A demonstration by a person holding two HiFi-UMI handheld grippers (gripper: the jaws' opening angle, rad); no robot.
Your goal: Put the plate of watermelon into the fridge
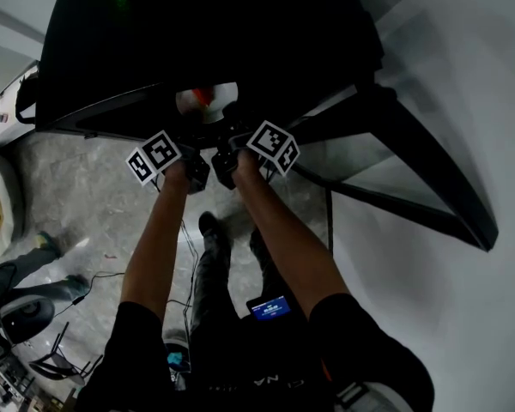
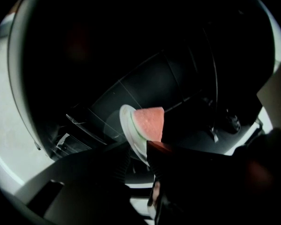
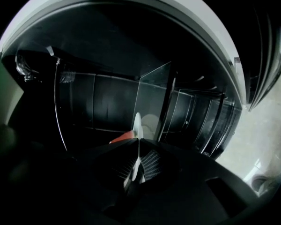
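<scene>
A white plate (image 1: 208, 101) with a red watermelon wedge (image 1: 203, 95) is held at the mouth of the dark fridge (image 1: 197, 33). My left gripper (image 1: 195, 138) and right gripper (image 1: 227, 136) each grip its near rim, side by side. In the left gripper view the plate (image 2: 128, 130) stands tilted with the pink wedge (image 2: 150, 123) on it, and the left gripper (image 2: 141, 150) is shut on its edge. The right gripper view has the plate (image 3: 137, 123) edge-on, pinched by the right gripper (image 3: 138, 153), with a red sliver of watermelon (image 3: 122, 138) at its left.
Glass shelves and clear bins (image 3: 152, 102) fill the black fridge interior. The open fridge door (image 1: 412, 178) stands to the right. Below lies a pale marbled floor (image 1: 86, 204) with cables, and another person's legs (image 1: 34, 273) are at the left.
</scene>
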